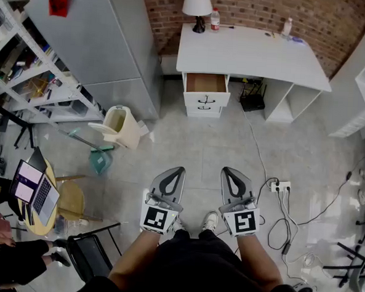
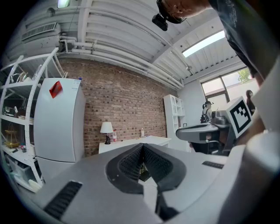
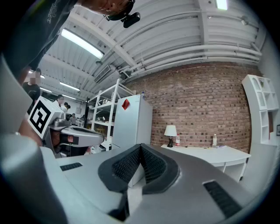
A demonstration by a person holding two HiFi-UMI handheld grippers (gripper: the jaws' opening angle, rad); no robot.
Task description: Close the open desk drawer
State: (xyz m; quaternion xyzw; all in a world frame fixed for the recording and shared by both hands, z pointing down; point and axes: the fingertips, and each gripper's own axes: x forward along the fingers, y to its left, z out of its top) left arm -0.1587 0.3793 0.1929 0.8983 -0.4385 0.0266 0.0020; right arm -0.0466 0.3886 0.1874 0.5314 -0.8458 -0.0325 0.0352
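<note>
The white desk [image 1: 250,54] stands against the brick wall at the far side of the room. Its top drawer [image 1: 206,83] is pulled out, showing a bare brown bottom, above two shut drawers. My left gripper [image 1: 178,170] and right gripper [image 1: 226,171] are held level side by side near my body, well short of the desk. Both are shut with nothing between the jaws. In the left gripper view the left gripper [image 2: 142,145] points toward the desk [image 2: 131,142]. The right gripper [image 3: 141,146] in its own view faces the desk [image 3: 205,153] too.
A white fridge [image 1: 96,38] stands left of the desk. A beige bin [image 1: 121,125] and a teal bin [image 1: 99,161] lie on the floor at left. Cables and a power strip [image 1: 280,186] lie at right. A lamp [image 1: 197,6] and bottles sit on the desk. Tiled floor lies between me and the drawer.
</note>
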